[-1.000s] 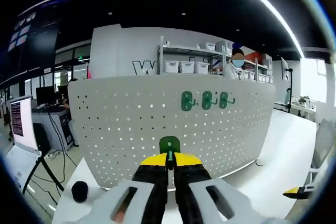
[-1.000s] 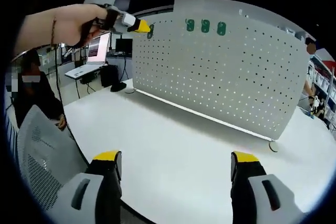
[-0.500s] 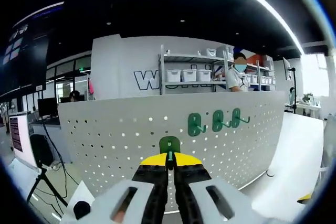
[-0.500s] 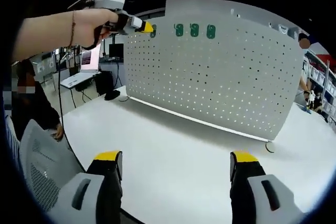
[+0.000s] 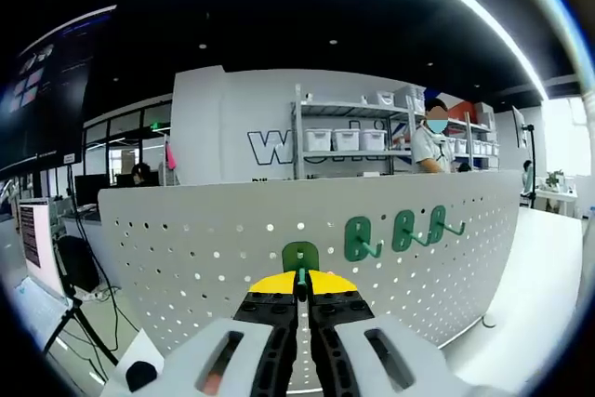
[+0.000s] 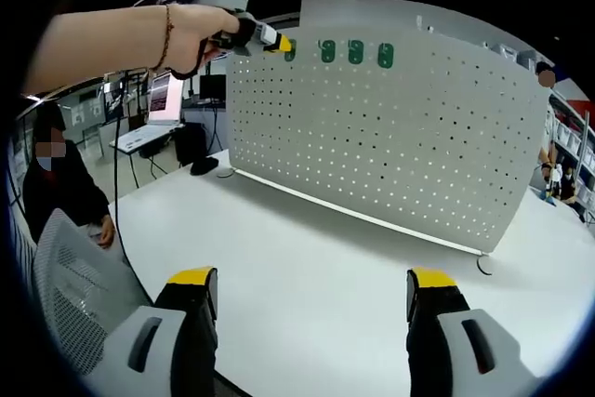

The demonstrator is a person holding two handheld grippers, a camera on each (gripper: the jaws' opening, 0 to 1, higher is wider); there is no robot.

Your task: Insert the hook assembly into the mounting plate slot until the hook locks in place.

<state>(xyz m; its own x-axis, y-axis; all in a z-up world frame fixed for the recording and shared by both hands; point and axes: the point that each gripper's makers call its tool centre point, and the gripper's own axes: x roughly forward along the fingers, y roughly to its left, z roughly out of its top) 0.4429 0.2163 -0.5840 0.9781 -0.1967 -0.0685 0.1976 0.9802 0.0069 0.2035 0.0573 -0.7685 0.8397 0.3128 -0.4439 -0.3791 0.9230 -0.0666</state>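
Meanwhile left gripper (image 5: pixel 299 287) fingers clamp green hook (image 5: pixel 299 257); right gripper (image 6: pixel 312 297) wide; wall lettering possibly "W".

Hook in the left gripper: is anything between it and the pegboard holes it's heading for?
Nothing visible. The left gripper holds the green hook just off the top row of the pegboard, left of the three hooks already mounted. The holes ahead of it look free. The right gripper hangs open over the table, well away.

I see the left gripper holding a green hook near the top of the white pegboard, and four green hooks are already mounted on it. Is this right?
Not quite: three green hooks are mounted on the pegboard, not four, as the left gripper view shows. The left gripper does hold a green hook near its top.
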